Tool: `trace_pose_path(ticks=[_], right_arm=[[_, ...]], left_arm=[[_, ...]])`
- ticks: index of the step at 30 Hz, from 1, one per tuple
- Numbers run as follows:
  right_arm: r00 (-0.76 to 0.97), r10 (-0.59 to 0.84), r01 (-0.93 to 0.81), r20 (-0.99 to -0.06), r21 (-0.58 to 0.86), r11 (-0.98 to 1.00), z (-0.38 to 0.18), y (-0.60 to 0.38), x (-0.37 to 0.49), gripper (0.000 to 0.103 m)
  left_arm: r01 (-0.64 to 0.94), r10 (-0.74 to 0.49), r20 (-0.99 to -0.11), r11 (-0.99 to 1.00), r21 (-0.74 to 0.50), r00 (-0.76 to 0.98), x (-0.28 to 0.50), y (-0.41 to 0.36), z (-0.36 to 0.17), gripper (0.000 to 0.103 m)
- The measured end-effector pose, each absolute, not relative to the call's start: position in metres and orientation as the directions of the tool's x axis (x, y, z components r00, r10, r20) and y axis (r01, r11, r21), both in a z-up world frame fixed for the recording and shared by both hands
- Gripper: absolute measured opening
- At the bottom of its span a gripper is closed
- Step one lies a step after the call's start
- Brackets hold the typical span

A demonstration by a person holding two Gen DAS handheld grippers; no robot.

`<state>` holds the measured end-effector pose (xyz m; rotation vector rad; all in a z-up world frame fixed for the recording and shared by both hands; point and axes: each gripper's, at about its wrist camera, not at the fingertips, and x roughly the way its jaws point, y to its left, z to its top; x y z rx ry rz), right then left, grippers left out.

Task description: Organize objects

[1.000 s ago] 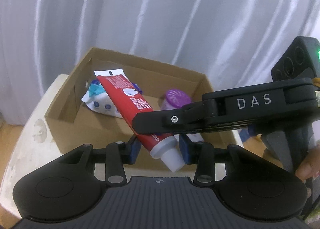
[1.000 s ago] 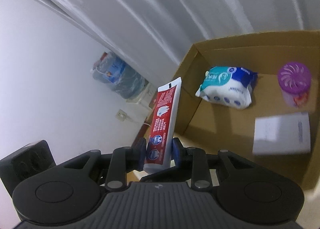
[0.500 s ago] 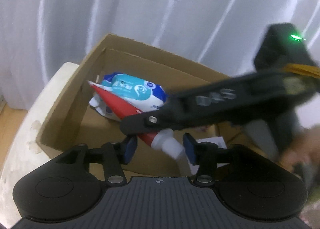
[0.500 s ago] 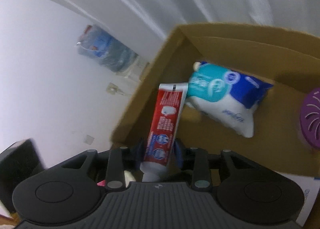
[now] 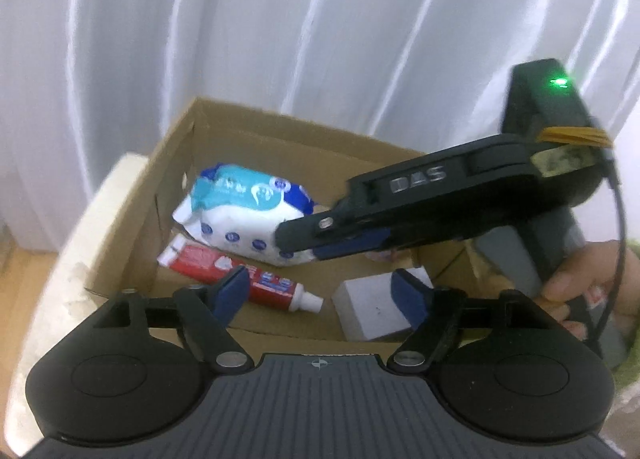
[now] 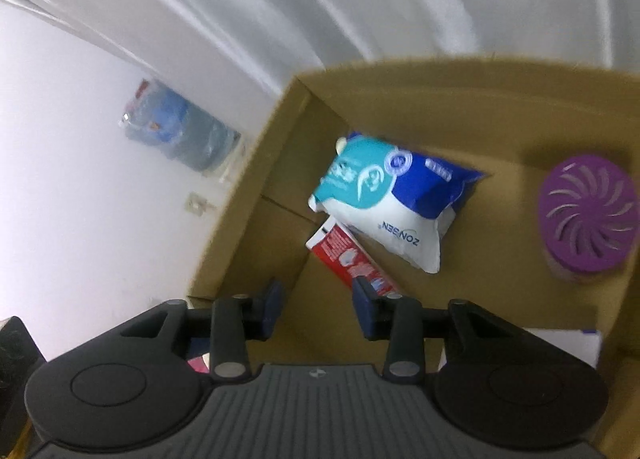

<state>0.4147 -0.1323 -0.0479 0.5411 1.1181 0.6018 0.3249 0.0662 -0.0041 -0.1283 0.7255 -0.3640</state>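
On the floor of the cardboard box (image 5: 132, 203), near its left wall, the red toothpaste tube (image 5: 240, 279) lies flat, white cap toward the near edge, crimped end tucked against the underside of the blue-and-white wipes pack (image 5: 244, 227). The tube is free; no pad touches it. The left gripper (image 5: 324, 293) hangs over the near rim of the box with its jaws opening, already spread wide; the tube's cap end appears in the gap between the blue pads but well below them. The right gripper (image 6: 318, 301), seen from its own camera, likewise has jaws opening, partly spread, nothing pinched; the tube (image 6: 352, 261) lies just beyond its right pad. In the left wrist view the right gripper (image 5: 320, 235) reaches in from the right above the wipes pack, a green light lit on its body, the person's hand (image 5: 588, 283) wrapped round its grip. A white carton (image 5: 372, 307) sits at the near right of the box floor. A purple vented air freshener (image 6: 586, 215) stands at the far right of the box. White curtain (image 5: 280, 19) behind; a water bottle (image 6: 180, 135) stands against the wall (image 6: 60, 159) outside the box.
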Motion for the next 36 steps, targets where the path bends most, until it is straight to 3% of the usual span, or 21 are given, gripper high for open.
trace_pose_path(ticks=[4,6,12,15,19,22,29,36], right_arm=[[0.459,0.656,-0.188,-0.599,0.656,0.731,-0.013,-0.15,0.376,0.062],[0.54,0.618,-0.194,-0.571,0.63,0.752,0.004,-0.155,0.353,0.067],[0.76,0.46,-0.175,-0.458,0.538,0.825,0.041,-0.163,0.27,0.102],[0.845,0.355,-0.142,-0.401,0.472,0.87,0.056,-0.154,0.228,0.103],[0.9,0.195,-0.032,-0.389,0.387,0.921,0.062,-0.138,0.191,0.103],[0.916,0.058,0.069,-0.397,0.297,0.952,0.063,-0.127,0.174,0.103],[0.844,-0.134,0.268,-0.52,0.193,0.944,0.044,-0.104,0.168,0.103],[0.761,-0.13,0.291,-0.635,0.157,0.944,0.028,-0.087,0.184,0.103]], left_arm=[[0.298,-0.354,-0.562,0.935,-0.192,0.748,0.297,0.07,0.011,0.102],[0.299,-0.346,-0.534,0.938,-0.176,0.772,0.284,0.072,0.017,0.102],[0.217,-0.257,-0.505,0.966,-0.139,0.824,0.247,0.078,0.03,0.103],[0.15,-0.166,-0.507,0.986,-0.073,0.846,0.233,0.076,0.034,0.103],[0.079,-0.059,-0.523,0.997,0.015,0.851,0.224,0.071,0.034,0.103],[0.1,-0.066,-0.528,0.994,0.037,0.847,0.223,0.072,0.028,0.103],[0.165,-0.112,-0.536,0.985,0.052,0.837,0.228,0.067,0.017,0.103],[0.196,-0.115,-0.559,0.977,0.087,0.821,0.237,0.072,0.012,0.103]])
